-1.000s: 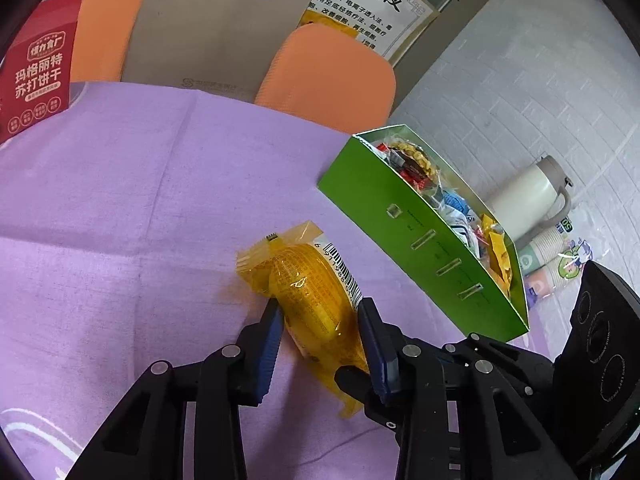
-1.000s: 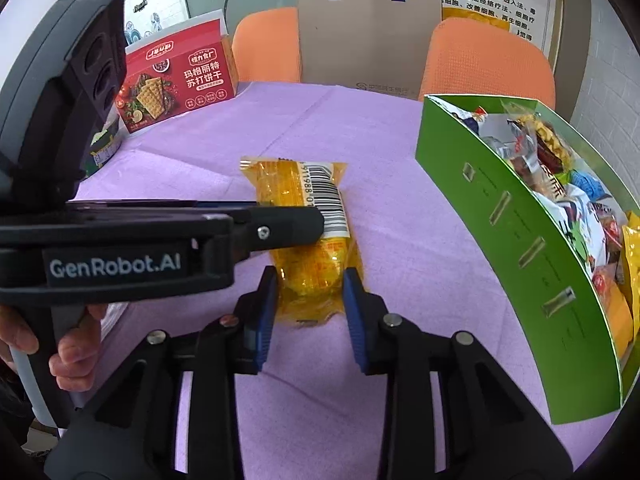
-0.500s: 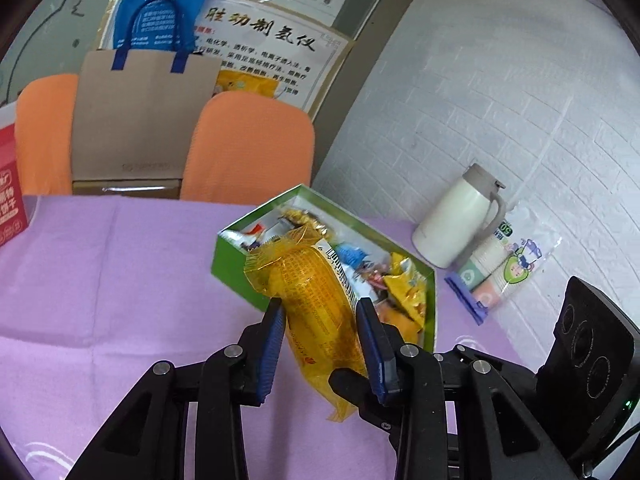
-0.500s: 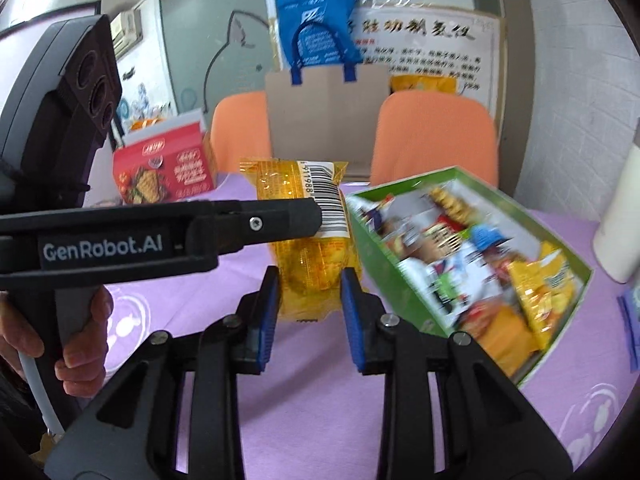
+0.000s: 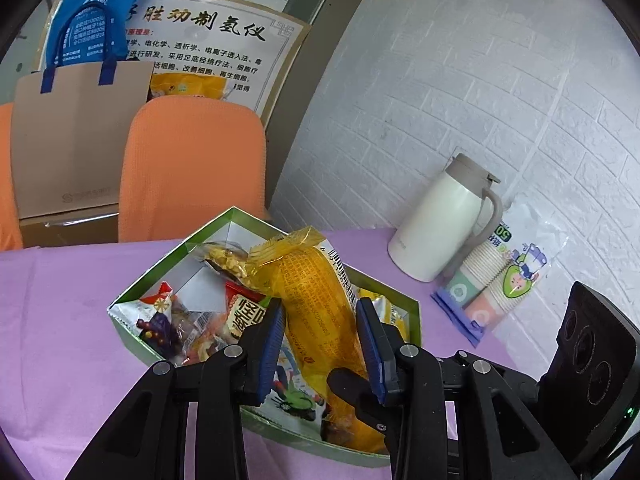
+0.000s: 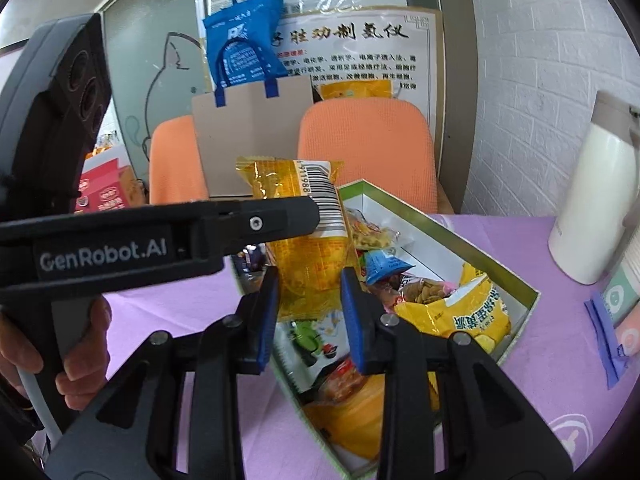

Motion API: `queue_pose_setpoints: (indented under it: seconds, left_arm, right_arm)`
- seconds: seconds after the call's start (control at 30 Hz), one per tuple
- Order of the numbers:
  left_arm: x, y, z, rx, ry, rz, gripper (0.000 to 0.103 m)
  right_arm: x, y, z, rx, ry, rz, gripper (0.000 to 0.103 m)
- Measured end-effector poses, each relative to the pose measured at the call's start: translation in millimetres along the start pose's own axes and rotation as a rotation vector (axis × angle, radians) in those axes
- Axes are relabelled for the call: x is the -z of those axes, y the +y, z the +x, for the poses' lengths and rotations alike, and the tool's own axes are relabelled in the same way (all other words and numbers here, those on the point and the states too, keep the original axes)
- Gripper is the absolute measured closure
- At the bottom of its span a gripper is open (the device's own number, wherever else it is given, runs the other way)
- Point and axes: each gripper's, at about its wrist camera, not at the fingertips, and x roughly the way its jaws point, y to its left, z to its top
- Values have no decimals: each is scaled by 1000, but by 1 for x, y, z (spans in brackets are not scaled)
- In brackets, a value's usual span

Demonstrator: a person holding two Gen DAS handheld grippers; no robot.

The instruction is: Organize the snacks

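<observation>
A long yellow snack packet [image 5: 316,292] with a barcode hangs in the air over the green box [image 5: 132,334]. My left gripper [image 5: 320,344] is shut on the packet's middle, blue pads against both sides. In the right wrist view the same yellow packet [image 6: 308,276] stands upright, and my right gripper [image 6: 310,312] is shut on its lower end. The left gripper's black body [image 6: 160,236] crosses in front of the packet there. The green box [image 6: 486,254] lies just beyond and below, filled with several snack bags.
A white thermos jug [image 5: 440,220] and a sleeve of paper cups [image 5: 500,284] stand right of the box on the purple tablecloth [image 5: 60,320]. Behind the table are orange chairs [image 5: 192,168] and a brown paper bag [image 5: 76,140]. A red cracker box [image 6: 104,194] sits far left. A hand [image 6: 80,376] grips the left handle.
Both grippers have lifted the yellow packet off the tablecloth and carried it to the right, so it now hangs over the green box.
</observation>
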Motion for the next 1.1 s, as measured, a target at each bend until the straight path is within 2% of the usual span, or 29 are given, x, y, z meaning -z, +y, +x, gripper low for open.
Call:
queue_pose_setpoints:
  seconds: [0.03,0.07,0.1,0.17,0.2,0.23,0.3,0.37,0.5,0.67,0.77,0.9,1.1]
  left_arm:
    - [0,4,6,-16,3,2,65]
    - [1,8,9,-31,10,0,56]
    - [2,14,11,-60,19,-16,34]
    - [8,26,5,-132,-11,-55,16]
    - [10,30,0,-142,-32,-61,15]
    - [13,35,-6,-145,-39,-65,14]
    - [16,42,-16,-169,-43,-77,9]
    - [21,45,-29,-191,-57,-80,8]
    - [31,40,-57,-235,-81,-60,8]
    - [51,21,-101,-248,-107,-39,0]
    - [69,10,-127,-243,-117,-33,0]
    - [95,2,-147,-248,-94,-40,0]
    - [137,-9,-160,-362,-64,-28,0]
  right_arm:
    - [1,-4,8,-1,9,11,69]
    - [1,-6,18,-15,26,25,68]
    - [1,-8,25,-25,38,33,67]
    - [5,-8,30,-31,44,27,50]
    - [5,-8,28,-16,28,25,32]
    - [8,-8,26,8,13,20,24]
    - [10,-6,19,39,-2,4,22]
    - [12,-7,14,32,10,14,19]
    - [14,-7,-7,38,29,42,4]
    - [15,4,-61,48,-9,73,2]
    - [22,13,-95,62,-47,73,1]
    - [38,23,-125,92,-55,72,1]
    - [73,34,-156,159,-56,111,1]
